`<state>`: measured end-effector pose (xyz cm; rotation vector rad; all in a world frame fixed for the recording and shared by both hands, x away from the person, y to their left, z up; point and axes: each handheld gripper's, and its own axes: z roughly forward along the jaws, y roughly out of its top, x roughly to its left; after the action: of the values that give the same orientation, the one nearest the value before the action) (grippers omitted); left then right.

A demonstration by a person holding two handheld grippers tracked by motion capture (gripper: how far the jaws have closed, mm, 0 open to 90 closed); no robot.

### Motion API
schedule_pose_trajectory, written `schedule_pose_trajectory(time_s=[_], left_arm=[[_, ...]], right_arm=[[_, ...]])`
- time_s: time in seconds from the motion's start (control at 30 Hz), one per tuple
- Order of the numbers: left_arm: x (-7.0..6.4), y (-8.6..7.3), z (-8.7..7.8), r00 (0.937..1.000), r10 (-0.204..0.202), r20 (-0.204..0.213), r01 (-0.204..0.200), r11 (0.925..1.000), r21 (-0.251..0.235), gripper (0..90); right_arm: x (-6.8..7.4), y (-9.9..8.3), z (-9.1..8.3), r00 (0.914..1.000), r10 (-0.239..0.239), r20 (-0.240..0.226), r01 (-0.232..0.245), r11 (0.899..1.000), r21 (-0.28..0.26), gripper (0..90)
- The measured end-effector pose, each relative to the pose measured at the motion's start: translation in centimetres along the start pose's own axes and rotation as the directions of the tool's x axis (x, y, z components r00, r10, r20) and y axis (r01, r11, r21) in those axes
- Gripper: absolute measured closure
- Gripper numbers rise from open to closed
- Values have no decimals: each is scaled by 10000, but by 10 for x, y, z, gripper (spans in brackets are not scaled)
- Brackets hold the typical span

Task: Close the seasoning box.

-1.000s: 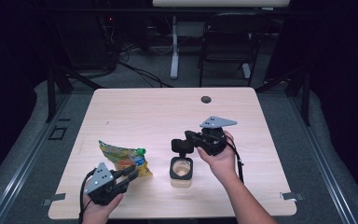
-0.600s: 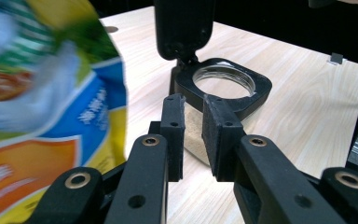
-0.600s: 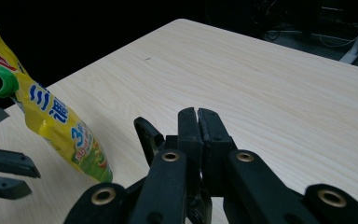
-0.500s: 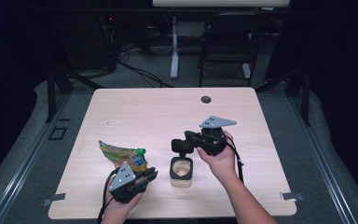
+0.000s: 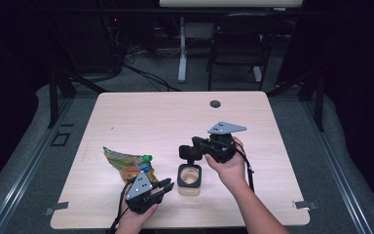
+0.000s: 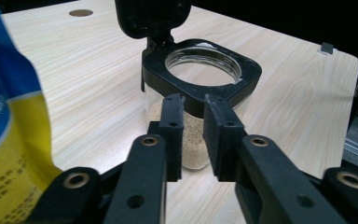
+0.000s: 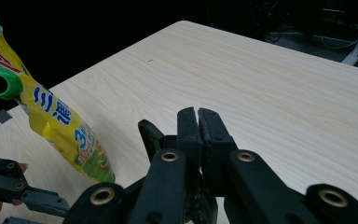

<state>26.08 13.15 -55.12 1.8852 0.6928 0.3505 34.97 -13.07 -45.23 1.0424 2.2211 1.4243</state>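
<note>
Right tongs (image 5: pixel 186 152) pinch the jar (image 5: pixel 189 179) lid (image 5: pixel 189 151); left tongs (image 5: pixel 164 184) slightly spread beside jar

The right gripper (image 7: pixel 198 122), jaws pressed together, faces a yellow pouch (image 7: pixel 60 126) with green cap (image 7: pixel 0 84).

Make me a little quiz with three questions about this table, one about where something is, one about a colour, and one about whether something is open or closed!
1. Where does the yellow pouch lie, seen from the high view?
A. left of the jar
B. right of the jar
C. inside the jar

2. What colour is the pouch's cap?
A. red
B. green
C. white

3. How is the jar's lid?
A. flipped open
B. shut
C. lying on the table

Answers: 1 A, the pouch lies at the jar's left; 2 B, the round cap is green; 3 A, the lid stands up behind the open mouth.
</note>
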Motion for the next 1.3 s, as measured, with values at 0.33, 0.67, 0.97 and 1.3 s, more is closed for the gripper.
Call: schedule_pose_trajectory(time_s=[0.33, 0.67, 0.97, 1.3], left_arm=[[-4, -1, 11, 9998, 65, 205, -70, 9997, 230, 654], [-4, -1, 17, 9992, 16, 411, -34, 9991, 431, 575], [-5, 0, 19, 9991, 72, 418, -83, 9996, 278, 580], [-6, 0, 19, 9994, 100, 325, -109, 9995, 291, 598]], right_arm=[[0, 0, -1, 10000, -61, -19, 61, 10000, -39, 873], [1, 0, -1, 10000, -33, -30, 33, 10000, -31, 871], [3, 0, 0, 9998, -50, -183, 51, 10000, 34, 869], [7, -2, -2, 9993, -112, -359, 112, 9999, 8, 869]])
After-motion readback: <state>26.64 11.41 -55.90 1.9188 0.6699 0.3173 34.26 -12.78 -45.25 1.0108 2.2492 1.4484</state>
